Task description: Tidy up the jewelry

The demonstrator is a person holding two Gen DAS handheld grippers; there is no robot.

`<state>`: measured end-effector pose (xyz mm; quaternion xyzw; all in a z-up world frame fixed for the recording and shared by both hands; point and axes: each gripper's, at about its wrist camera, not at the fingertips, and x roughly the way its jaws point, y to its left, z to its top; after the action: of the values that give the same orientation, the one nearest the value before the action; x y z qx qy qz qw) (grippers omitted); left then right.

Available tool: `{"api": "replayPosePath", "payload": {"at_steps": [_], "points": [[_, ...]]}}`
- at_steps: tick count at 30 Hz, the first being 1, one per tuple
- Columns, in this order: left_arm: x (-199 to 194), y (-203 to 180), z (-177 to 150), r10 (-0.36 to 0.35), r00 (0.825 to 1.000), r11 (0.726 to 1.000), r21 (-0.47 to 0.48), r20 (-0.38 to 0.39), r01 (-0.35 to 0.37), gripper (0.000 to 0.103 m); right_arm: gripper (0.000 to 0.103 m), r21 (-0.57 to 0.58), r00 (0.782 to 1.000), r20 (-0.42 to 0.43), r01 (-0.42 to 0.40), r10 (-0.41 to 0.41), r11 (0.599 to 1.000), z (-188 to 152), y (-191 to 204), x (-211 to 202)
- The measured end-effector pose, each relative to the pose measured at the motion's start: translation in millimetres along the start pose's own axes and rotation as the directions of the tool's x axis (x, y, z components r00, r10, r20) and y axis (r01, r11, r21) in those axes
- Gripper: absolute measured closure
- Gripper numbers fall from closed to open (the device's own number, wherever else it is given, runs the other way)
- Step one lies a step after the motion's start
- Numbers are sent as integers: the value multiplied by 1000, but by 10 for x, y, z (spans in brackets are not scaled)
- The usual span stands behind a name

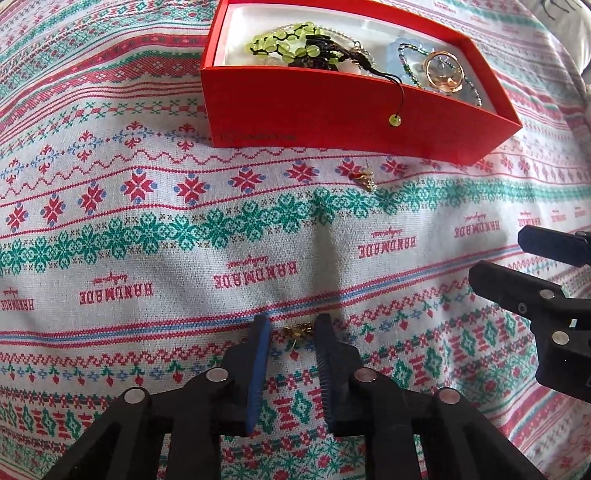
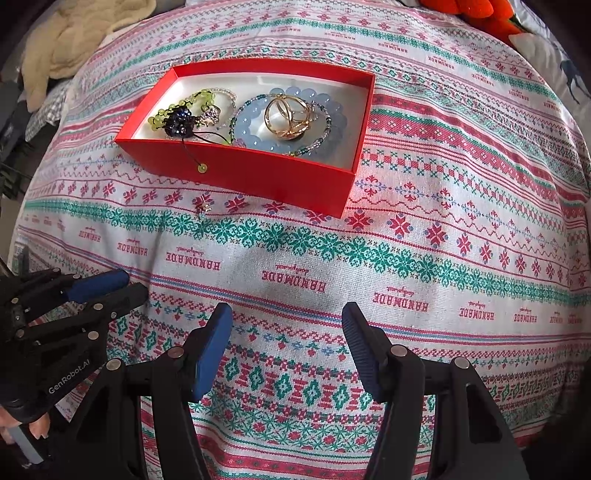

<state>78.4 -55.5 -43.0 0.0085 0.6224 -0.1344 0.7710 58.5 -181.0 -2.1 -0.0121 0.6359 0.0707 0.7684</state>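
A red box (image 1: 332, 110) (image 2: 258, 173) with a white lining holds a green bead bracelet (image 1: 280, 40) (image 2: 177, 107), a dark beaded piece (image 2: 181, 123), a pale blue bead bracelet (image 2: 255, 136) and gold rings (image 1: 443, 72) (image 2: 290, 114). A small earring (image 1: 365, 177) (image 2: 204, 208) lies on the cloth before the box. My left gripper (image 1: 293, 332) is open, its fingertips on either side of a small gold earring (image 1: 297, 332) on the cloth. It also shows in the right wrist view (image 2: 122, 284). My right gripper (image 2: 286, 321) is open and empty above the cloth.
A patterned tablecloth (image 2: 406, 258) covers the whole surface. A cream fabric heap (image 2: 74, 33) lies at the far left and an orange plush thing (image 2: 469, 11) at the far right. The right gripper shows at the right edge of the left wrist view (image 1: 524, 269).
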Motion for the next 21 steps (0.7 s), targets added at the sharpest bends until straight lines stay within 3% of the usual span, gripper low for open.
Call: {"api": "replayPosePath", "payload": {"at_steps": [3,9,21], "points": [[22,-56,12,7,1000,1000,10,4,-7,98,39,3,1000,-2,2,-2,1000,12,2,32],[-17,-82,60,-11,1000,1000,-5,22,11,99,39,10,1000,2,-1,1,1000,44,-5,31],[-215,124,157,21,995,998,-53,94,-16,99,38,74,997,19,-70,69,995,294,82,79]]}}
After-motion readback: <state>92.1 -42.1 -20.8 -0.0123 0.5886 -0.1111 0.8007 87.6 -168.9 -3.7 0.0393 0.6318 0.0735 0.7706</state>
